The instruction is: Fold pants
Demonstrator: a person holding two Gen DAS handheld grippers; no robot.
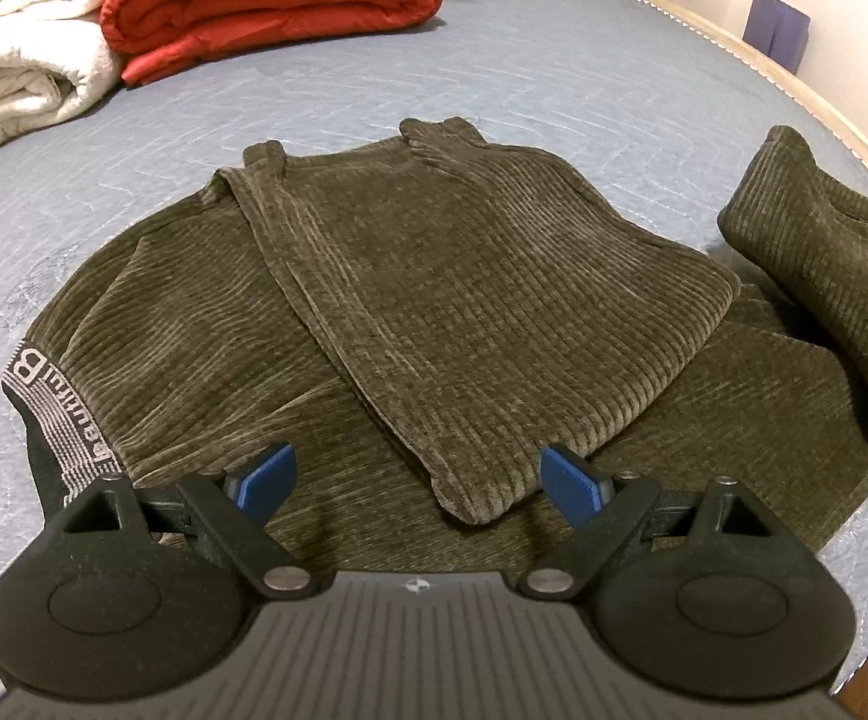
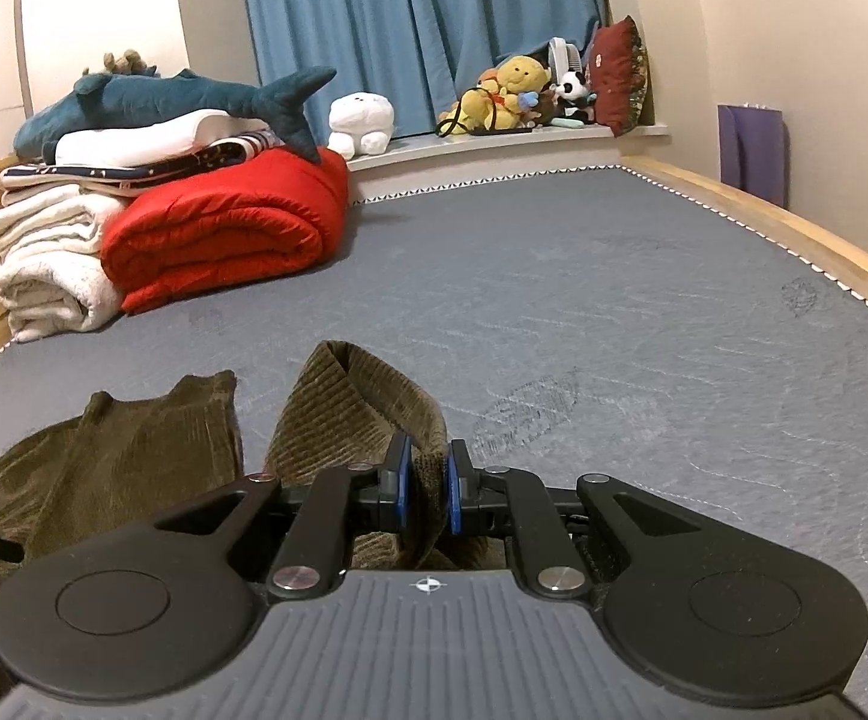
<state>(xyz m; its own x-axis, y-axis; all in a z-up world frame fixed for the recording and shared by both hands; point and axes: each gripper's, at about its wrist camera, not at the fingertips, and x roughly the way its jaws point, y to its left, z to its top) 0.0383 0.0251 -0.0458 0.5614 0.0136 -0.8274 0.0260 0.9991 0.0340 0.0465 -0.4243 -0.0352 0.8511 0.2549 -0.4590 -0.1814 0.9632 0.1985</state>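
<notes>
Grey quilted mattress (image 2: pixel 614 300) fills the room's floor space, edged by a pale wooden frame (image 2: pixel 794 228). Olive corduroy pants (image 1: pixel 434 300) lie spread on it, one folded layer resting on top of the rest, a black waistband with white lettering (image 1: pixel 56 420) at the left edge. The left gripper (image 1: pixel 419 480) hovers low over the near fabric, blue pads wide apart and holding nothing. The right gripper (image 2: pixel 427 480) is clamped onto a raised fold of the pants, lifted clear of the mattress. Against the far left sit a rolled red quilt (image 2: pixel 224 228) and cream blankets (image 2: pixel 44 264), with a plush shark (image 2: pixel 164 99) on the stack. Blue curtains (image 2: pixel 422 30) hang behind a sill crowded with soft toys (image 2: pixel 506 93). A purple bag (image 2: pixel 752 150) leans on the right wall.
</notes>
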